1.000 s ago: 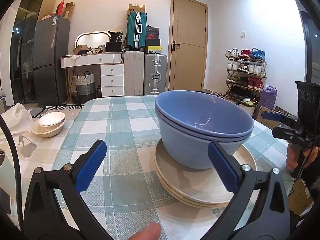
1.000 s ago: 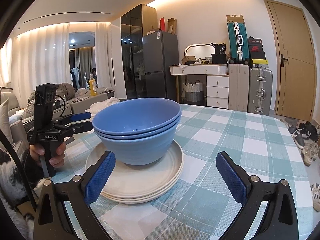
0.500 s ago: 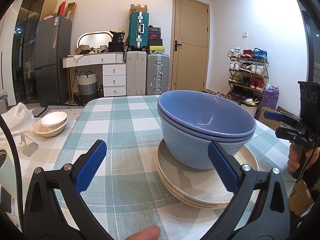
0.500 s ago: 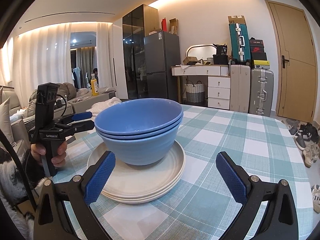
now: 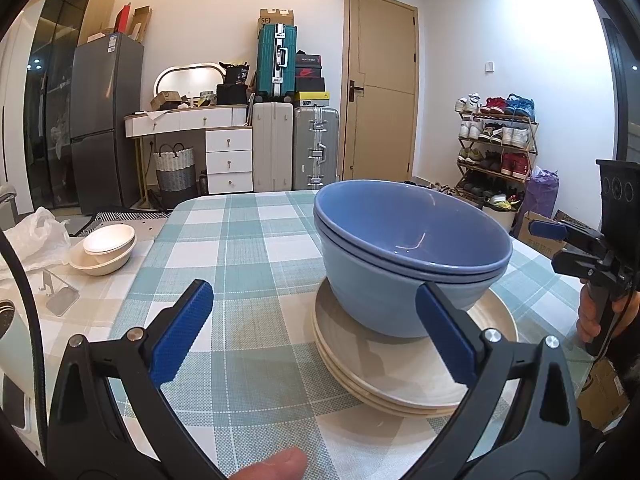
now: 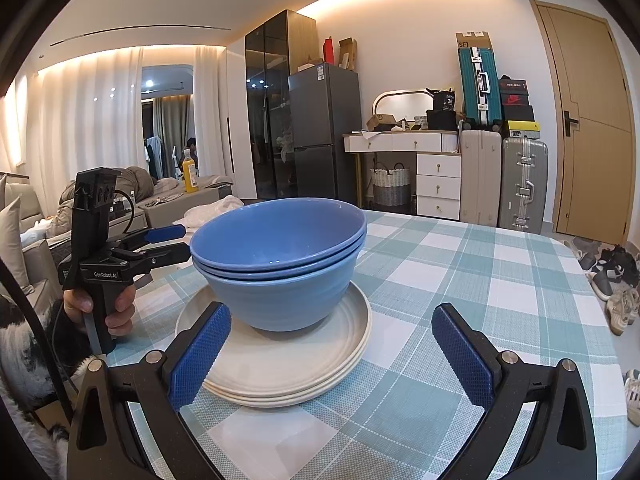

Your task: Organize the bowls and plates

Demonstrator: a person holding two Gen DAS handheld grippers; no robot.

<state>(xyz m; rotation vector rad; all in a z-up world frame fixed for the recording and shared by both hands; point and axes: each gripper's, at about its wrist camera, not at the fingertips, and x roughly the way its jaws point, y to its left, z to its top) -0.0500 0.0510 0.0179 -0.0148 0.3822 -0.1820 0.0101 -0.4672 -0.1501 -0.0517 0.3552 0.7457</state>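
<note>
Three nested blue ceramic bowls [image 6: 280, 264] are being carried on a stack of cream round plates [image 6: 304, 364], set on the green-and-white checked tablecloth [image 6: 472, 280] toward its near edge. The left gripper [image 5: 316, 336] is being held wide open and empty, its right finger overlapping the plate rim. The right gripper [image 6: 332, 348] is likewise being held spread and empty. Bare cloth is lying open toward the far edge. Two cream bowls [image 5: 105, 249] are sitting beyond the left edge.
</note>
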